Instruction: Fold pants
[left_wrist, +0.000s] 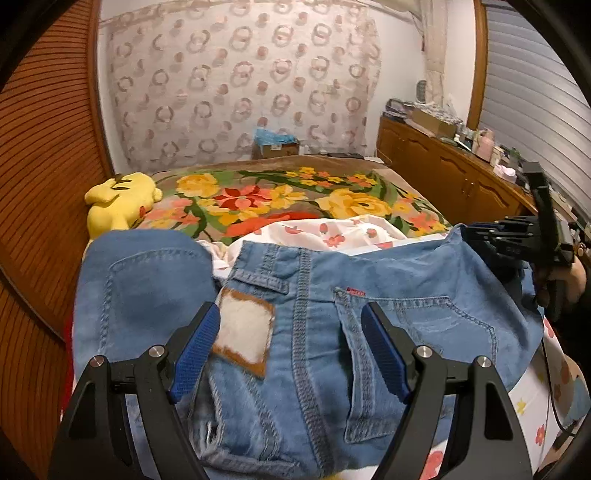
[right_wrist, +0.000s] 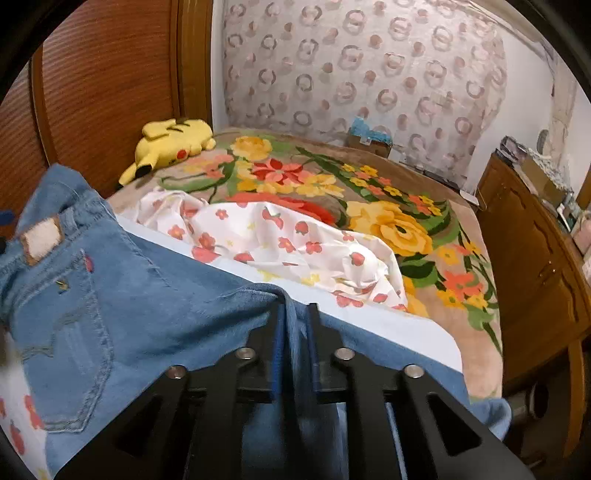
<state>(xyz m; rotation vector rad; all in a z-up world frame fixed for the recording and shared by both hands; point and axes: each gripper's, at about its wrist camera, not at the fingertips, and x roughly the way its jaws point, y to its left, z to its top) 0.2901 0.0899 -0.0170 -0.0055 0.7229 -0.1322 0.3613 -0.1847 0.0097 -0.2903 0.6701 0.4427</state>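
Denim fills the lower half of both views: the pants (left_wrist: 317, 295) lie seat-up on the bed (left_wrist: 258, 192), waistband toward us, with the leather patch (left_wrist: 243, 334) and a back pocket (left_wrist: 417, 332) showing. We cannot see the legs in full; in the left wrist view the cloth runs off the bottom edge at 6 o'clock and under the tool bodies. How many layers are stacked we cannot make out.

Our left tool (left_wrist: 291, 350) stands wide. Its blue pads sit either side of the centre seam, one at 8 o'clock by the patch, the other at 4 o'clock over the pocket. Whether the pads rest on the denim or sit just above it we cannot tell, and no cloth is pinched.

Our right tool (right_wrist: 295, 339) is narrow, and a fold of denim runs up through the slot between its fingers, so it holds the pants (right_wrist: 147, 306) at their far edge. The pad faces are hidden by the cloth. From the left wrist view the same tool (left_wrist: 476, 234) appears at 3 o'clock, at the edge of the pants, with part of a hand (left_wrist: 574, 280) behind it, cut off by the lens rim.

Beyond the pants, at 12 o'clock, lie a crumpled white flowered sheet (right_wrist: 280, 243) and a floral blanket (right_wrist: 399, 221). A yellow plush toy (right_wrist: 173, 142) sits at 11 o'clock.
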